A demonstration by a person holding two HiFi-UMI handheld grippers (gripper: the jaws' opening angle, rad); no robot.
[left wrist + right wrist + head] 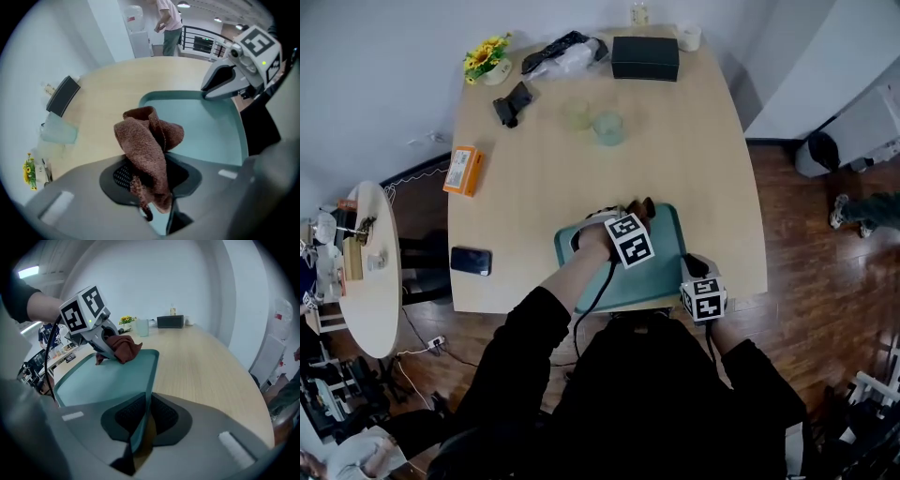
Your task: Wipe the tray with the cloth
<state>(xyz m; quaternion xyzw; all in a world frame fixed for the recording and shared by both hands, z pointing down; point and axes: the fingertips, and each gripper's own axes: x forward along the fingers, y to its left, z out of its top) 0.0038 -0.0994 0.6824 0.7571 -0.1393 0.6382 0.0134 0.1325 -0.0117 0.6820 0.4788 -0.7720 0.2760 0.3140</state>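
From the head view, the teal tray (661, 277) lies at the near table edge, with the left gripper (634, 212) over its far side and the right gripper (690, 270) at its right rim. The left gripper view shows the jaws narrowly parted, pinching a bunched brown cloth (150, 140) above the tray floor. If the cloth drags, that small fold could likely pull free. In the right gripper view, the jaws are clamped thinly on the tray's rim. A hard wipe might pivot the tray or slip it loose.
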